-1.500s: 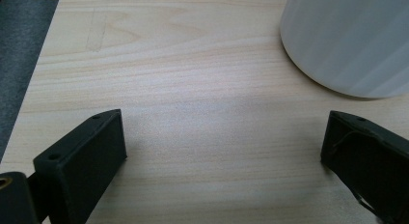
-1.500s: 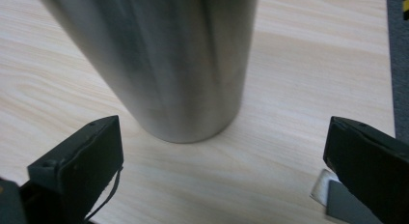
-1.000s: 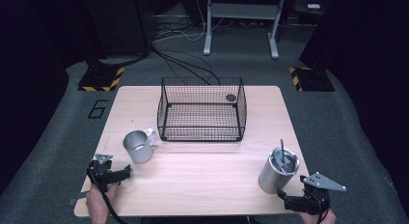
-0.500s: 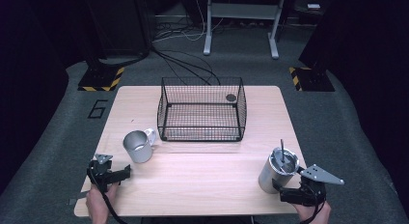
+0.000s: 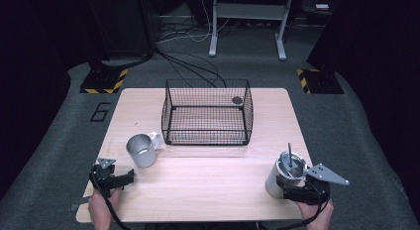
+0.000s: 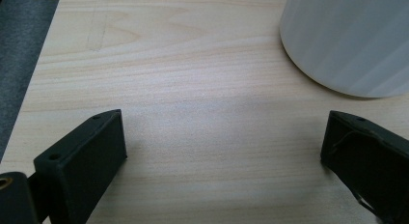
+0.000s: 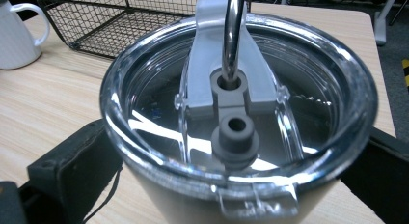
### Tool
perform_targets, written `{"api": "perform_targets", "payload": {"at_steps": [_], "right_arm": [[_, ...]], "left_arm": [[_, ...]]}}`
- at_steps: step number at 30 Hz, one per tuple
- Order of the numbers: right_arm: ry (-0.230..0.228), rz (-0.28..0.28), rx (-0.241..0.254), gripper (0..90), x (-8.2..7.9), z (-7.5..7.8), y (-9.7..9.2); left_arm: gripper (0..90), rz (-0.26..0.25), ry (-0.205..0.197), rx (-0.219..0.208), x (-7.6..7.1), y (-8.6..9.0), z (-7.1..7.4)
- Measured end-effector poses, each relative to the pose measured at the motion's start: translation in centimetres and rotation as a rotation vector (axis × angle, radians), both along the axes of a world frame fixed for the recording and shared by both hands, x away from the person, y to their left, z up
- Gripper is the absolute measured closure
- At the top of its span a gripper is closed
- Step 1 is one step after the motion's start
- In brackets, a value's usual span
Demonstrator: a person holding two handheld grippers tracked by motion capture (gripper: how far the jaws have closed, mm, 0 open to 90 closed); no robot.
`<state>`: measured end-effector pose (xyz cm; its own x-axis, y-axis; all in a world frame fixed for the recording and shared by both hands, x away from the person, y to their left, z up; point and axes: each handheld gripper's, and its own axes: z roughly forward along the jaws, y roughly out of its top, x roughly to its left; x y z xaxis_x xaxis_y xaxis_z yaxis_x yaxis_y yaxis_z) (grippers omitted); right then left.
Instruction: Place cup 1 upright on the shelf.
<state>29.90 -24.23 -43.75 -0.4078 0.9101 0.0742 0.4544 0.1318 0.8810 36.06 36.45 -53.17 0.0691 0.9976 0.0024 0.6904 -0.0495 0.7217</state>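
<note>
A steel tumbler [image 5: 283,178] with a clear lid and a metal straw [image 5: 290,154] stands at the table's front right. My right gripper [image 5: 293,192] is open, its jaws standing on either side of the tumbler [image 7: 231,137]; I cannot tell whether they touch it. A white mug [image 5: 141,150] stands front left, its handle pointing toward the basket. My left gripper [image 5: 127,177] is open just in front of the mug [image 6: 352,40], with bare wood between its fingers [image 6: 82,156].
A black wire basket [image 5: 207,82] stands at the middle back of the wooden table [image 5: 198,185], with a small dark round object [image 5: 237,100] inside at its far right. The basket [image 7: 111,21] and the mug [image 7: 17,35] lie beyond the tumbler.
My right gripper has moved left and forward until its jaws are on either side of the tumbler. The left gripper has barely moved.
</note>
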Motion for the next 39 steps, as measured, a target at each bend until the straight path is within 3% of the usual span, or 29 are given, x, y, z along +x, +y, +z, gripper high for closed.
{"api": "perform_targets", "payload": {"at_steps": [10, 20, 39], "right_arm": [[-0.03, -0.027, 0.018, 0.0, 0.8, -0.5, 0.5], [-0.04, -0.06, -0.02, 2.1, 0.9, -0.5, 1.0], [-0.055, -0.042, -0.013, 3.2, 1.0, 0.6, 1.2]], "left_arm": [[1.9, 0.0, 0.0, 0.0, 0.0, 0.0, 0.0], [1.9, 0.0, -0.001, -0.001, 0.0, 0.0, 0.0], [1.9, 0.0, 0.0, -0.001, 0.0, 0.0, 0.0]]}}
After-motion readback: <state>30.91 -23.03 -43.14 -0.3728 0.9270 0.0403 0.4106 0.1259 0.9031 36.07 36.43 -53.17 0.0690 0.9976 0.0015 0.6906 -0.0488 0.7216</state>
